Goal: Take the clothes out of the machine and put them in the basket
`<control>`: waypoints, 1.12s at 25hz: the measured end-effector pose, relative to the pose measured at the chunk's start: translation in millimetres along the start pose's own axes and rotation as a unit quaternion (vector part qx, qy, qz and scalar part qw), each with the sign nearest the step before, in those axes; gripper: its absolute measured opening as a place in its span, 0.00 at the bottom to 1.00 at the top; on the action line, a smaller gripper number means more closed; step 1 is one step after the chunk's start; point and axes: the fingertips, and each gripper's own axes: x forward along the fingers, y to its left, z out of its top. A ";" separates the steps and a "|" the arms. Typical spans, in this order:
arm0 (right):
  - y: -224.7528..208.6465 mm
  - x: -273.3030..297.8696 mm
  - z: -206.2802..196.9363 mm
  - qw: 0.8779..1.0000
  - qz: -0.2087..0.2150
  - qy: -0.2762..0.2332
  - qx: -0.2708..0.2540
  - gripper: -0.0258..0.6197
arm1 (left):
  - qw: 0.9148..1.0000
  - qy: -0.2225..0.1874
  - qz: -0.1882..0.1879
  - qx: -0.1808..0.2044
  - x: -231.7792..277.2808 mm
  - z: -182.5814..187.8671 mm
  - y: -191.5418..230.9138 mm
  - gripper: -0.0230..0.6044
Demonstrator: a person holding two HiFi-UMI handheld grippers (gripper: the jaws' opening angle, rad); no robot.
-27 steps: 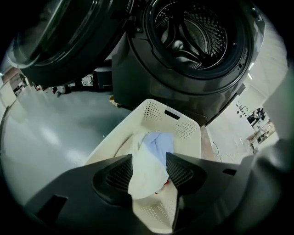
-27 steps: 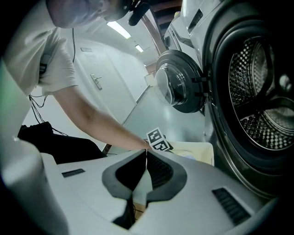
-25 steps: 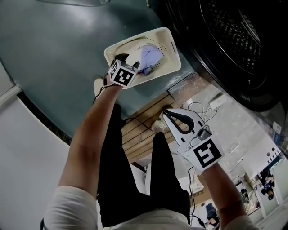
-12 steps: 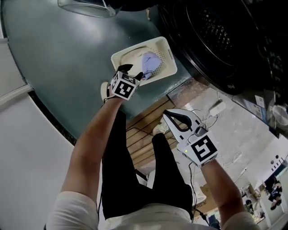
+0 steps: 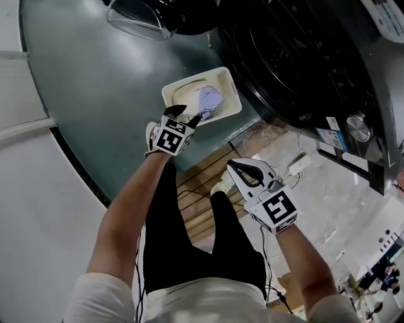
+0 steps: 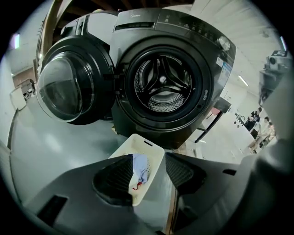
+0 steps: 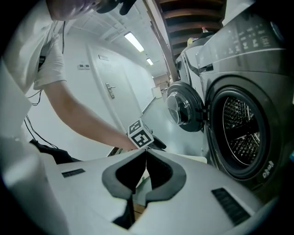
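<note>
While the light blue garment (image 5: pixel 209 98) lies inside the white basket (image 5: pixel 228 89), at upper centre of the head view, neither gripper holds anything. The basket stands on the grey-green floor (image 5: pixel 95 82), just in front of the dark washing machine (image 5: pixel 297 57), which fills the upper right of that frame.

Left gripper (image 5: pixel 186 115): it hangs over the near rim of the basket. In the left gripper view, the left gripper (image 6: pixel 149 158) has its jaws about half open. The ribbed pads (image 6: pixel 117 176) are bare, and the basket (image 6: pixel 154 153) and garment (image 6: pixel 139 167) show in the gap, well beyond them and untouched.

Right gripper (image 5: pixel 235 165): it sits at lower centre of the head view, apart from the basket. In the right gripper view, the right gripper (image 7: pixel 146 153) has its jaws closed, tip against tip, with nothing between them.

Differences between views:
- The left gripper view alone looks straight into the open drum (image 6: pixel 163 85), where only bare metal and paddles are visible.
- It also shows the round door (image 6: pixel 66 89) swung wide at the left of the frame.
- The head view shows only the lower edge of that door (image 5: pixel 142 19).
- The right gripper view takes the machine (image 7: pixel 241 133) side-on.
- It also shows the left gripper's marker cube (image 7: pixel 140 134) at frame centre, at the end of a bare forearm (image 7: pixel 87 114).
</note>
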 end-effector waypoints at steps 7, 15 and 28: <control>14.9 -28.3 16.9 1.000 -0.001 -0.015 -0.011 0.04 | 0.999 -0.041 -0.008 -0.013 -66.2 26.8 -38.2 0.38; 28.5 -78.4 35.2 1.000 -0.008 -0.017 -0.022 0.04 | 0.995 -0.092 -0.025 -0.026 -142.6 72.7 -93.7 0.33; 60.2 -153.4 85.9 0.998 -0.027 -0.045 -0.024 0.04 | 0.983 -0.175 -0.051 -0.014 -278.0 142.9 -174.6 0.26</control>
